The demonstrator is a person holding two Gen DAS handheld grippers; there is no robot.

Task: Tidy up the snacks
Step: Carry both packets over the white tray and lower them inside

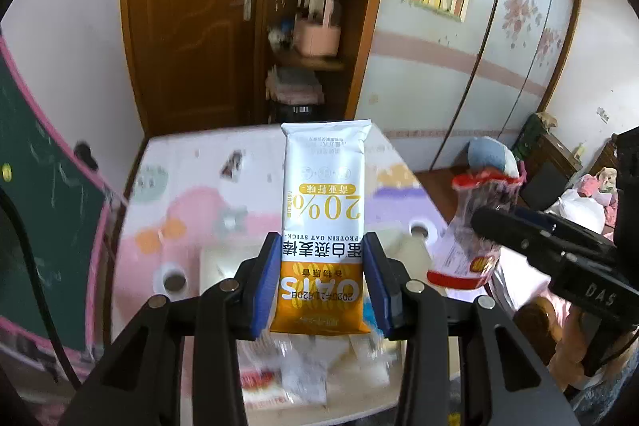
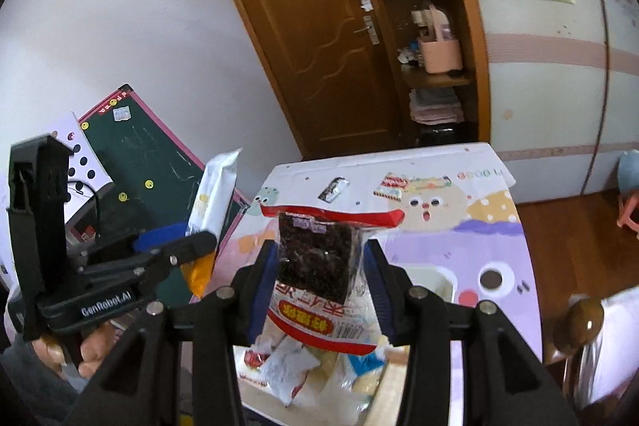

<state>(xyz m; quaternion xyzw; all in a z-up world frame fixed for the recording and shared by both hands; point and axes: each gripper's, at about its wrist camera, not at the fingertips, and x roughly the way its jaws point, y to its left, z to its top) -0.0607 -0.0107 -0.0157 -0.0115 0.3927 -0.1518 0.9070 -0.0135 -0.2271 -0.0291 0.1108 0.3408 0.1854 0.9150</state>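
Observation:
My left gripper (image 1: pixel 321 258) is shut on a white and orange oat stick packet (image 1: pixel 325 194), held upright above the table; it also shows in the right wrist view (image 2: pixel 213 198). My right gripper (image 2: pixel 319 266) is shut on a clear red-trimmed packet of dark snack (image 2: pixel 319 258), also held up above the table; it shows in the left wrist view (image 1: pixel 475 226) at the right. Below both grippers lies a pile of loose snack packets (image 2: pixel 315 362), seen too in the left wrist view (image 1: pixel 303 370).
The table (image 2: pixel 459 226) has a pastel cartoon cover, with a small dark packet (image 2: pixel 333 188) and a striped packet (image 2: pixel 393 186) at its far end. A cream container (image 1: pixel 223 266) sits beneath the grippers. A green chalkboard (image 2: pixel 147 162) leans at the left. A wooden door and shelves stand behind.

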